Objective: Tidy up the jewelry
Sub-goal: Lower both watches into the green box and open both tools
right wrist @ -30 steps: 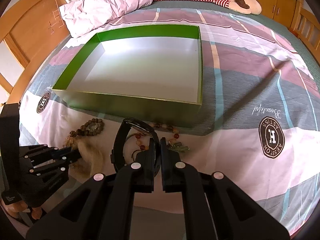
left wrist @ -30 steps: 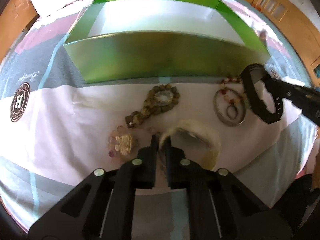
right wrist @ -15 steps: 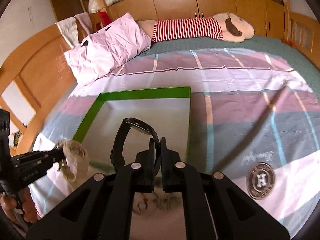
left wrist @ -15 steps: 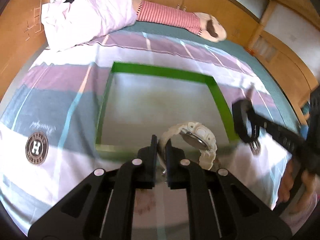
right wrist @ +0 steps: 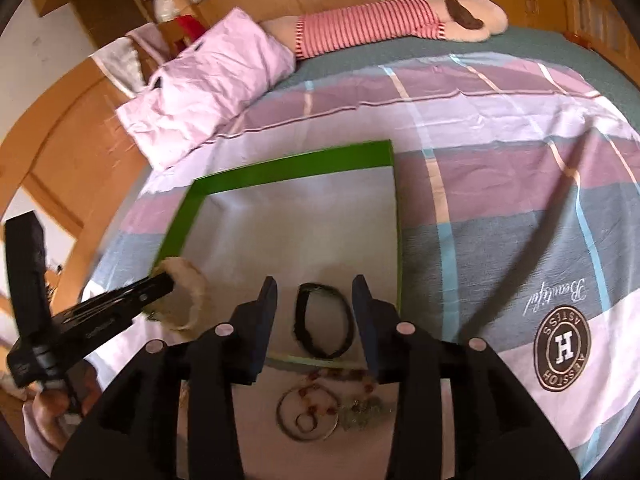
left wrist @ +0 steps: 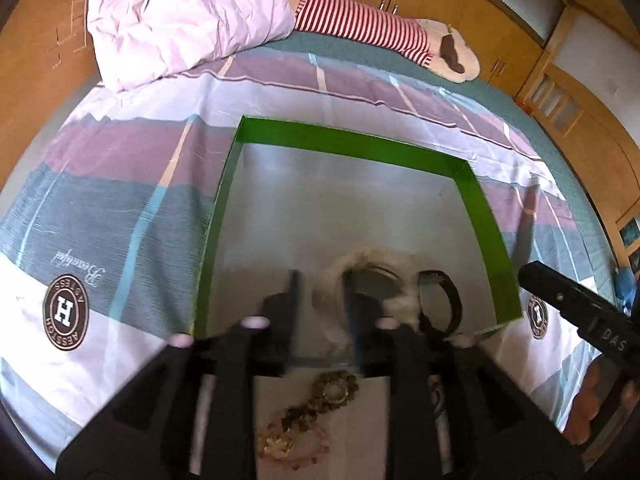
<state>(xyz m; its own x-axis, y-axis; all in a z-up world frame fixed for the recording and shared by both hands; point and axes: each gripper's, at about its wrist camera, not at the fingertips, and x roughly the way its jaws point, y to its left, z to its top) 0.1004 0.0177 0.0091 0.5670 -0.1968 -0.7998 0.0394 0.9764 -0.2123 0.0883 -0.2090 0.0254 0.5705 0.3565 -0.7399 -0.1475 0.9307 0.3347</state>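
Observation:
A shallow green box [left wrist: 352,142] [right wrist: 288,166] lies open on the bed. My left gripper [left wrist: 320,292] is open above its near edge; the white watch [left wrist: 372,268] is blurred at its right finger, over the box floor. It also shows in the right wrist view [right wrist: 188,296], beside the left gripper's tip. My right gripper [right wrist: 314,304] is open; the black watch [right wrist: 324,320] [left wrist: 440,304] lies loose in the box between its fingers. A bead bracelet [left wrist: 332,390] and a pink bead piece [left wrist: 288,444] lie on the sheet before the box, as do a metal bangle [right wrist: 308,412] and red beads [right wrist: 340,376].
The bed sheet [right wrist: 520,208] is striped pink, grey and white with round logos [right wrist: 562,348]. A pink pillow [left wrist: 184,20] and a striped plush toy [right wrist: 380,20] lie at the far end. Wooden bed frame [right wrist: 72,148] and cupboards surround the bed.
Both grippers rose from the sheet carrying the watches over the box, then opened. The black watch now lies in the box; the white watch is leaving the left gripper.

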